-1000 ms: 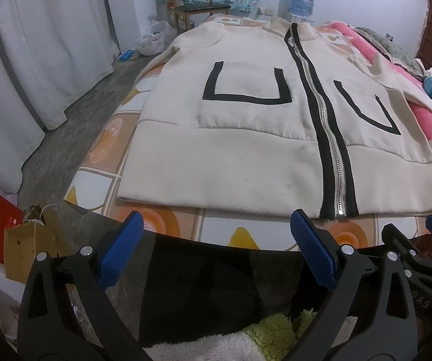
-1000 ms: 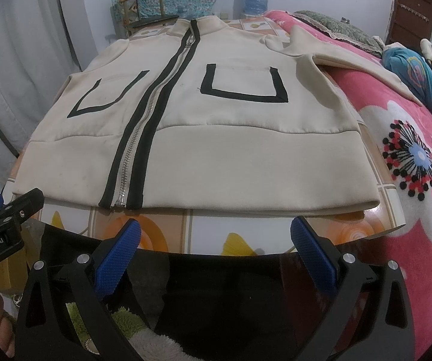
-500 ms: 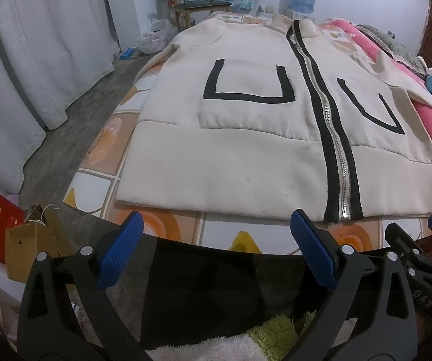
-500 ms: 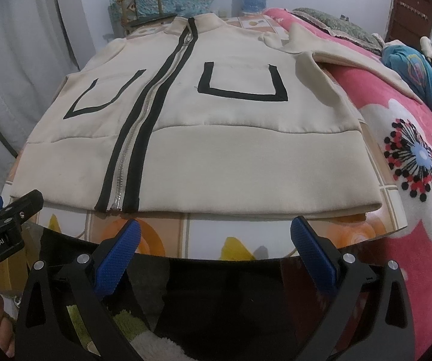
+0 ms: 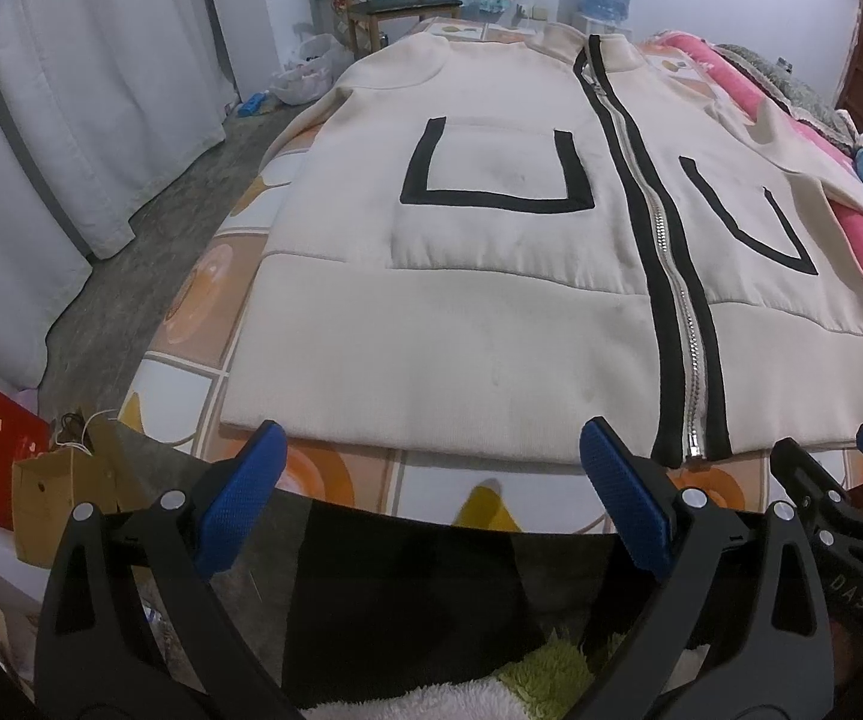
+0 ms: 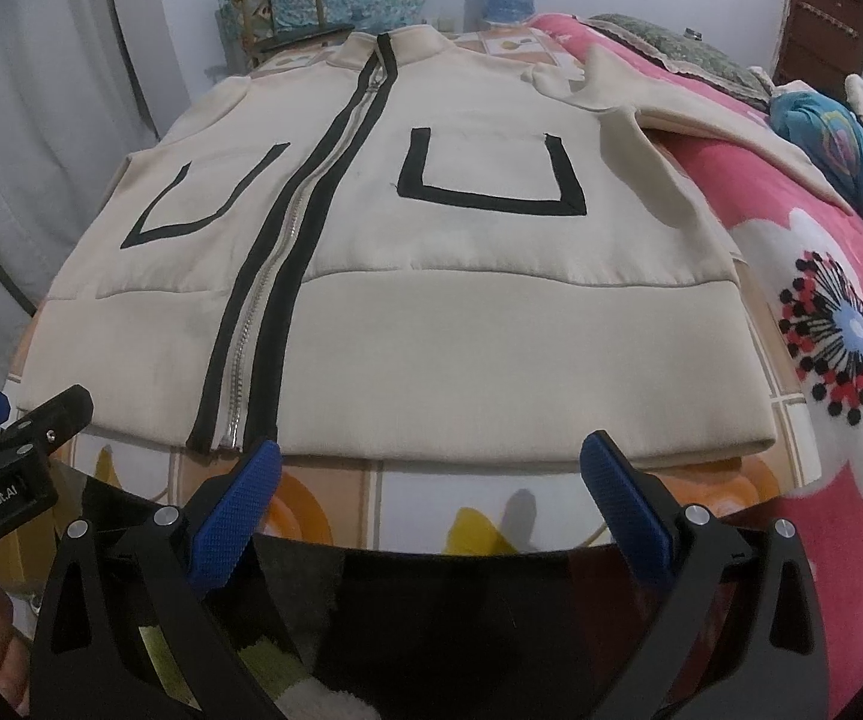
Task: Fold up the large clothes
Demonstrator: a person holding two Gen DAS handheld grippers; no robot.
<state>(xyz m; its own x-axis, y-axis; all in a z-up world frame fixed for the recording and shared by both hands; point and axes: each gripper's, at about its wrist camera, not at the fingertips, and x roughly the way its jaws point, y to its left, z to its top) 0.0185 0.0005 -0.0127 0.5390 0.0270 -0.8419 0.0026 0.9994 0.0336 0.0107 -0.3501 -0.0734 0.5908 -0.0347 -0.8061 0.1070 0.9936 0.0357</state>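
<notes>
- The cream zip-front jacket [image 5: 491, 312] is lying flat, front up and zipped, on the patterned bed sheet [image 5: 335, 474], filling the centre of both wrist views.
- The fabric is looking thick, soft and fairly heavy; it is likely draping rather than holding shape.
- The bottom hem [image 6: 491, 444], at lower centre, is offering the nearest thick edge to pinch.
- The left gripper [image 5: 431, 468] is hovering just short of the hem, its jaws standing wide and holding nothing.
- The right gripper [image 6: 431, 480] is posing likewise, wide and unloaded, beside the zipper [image 6: 239, 384] end.
</notes>
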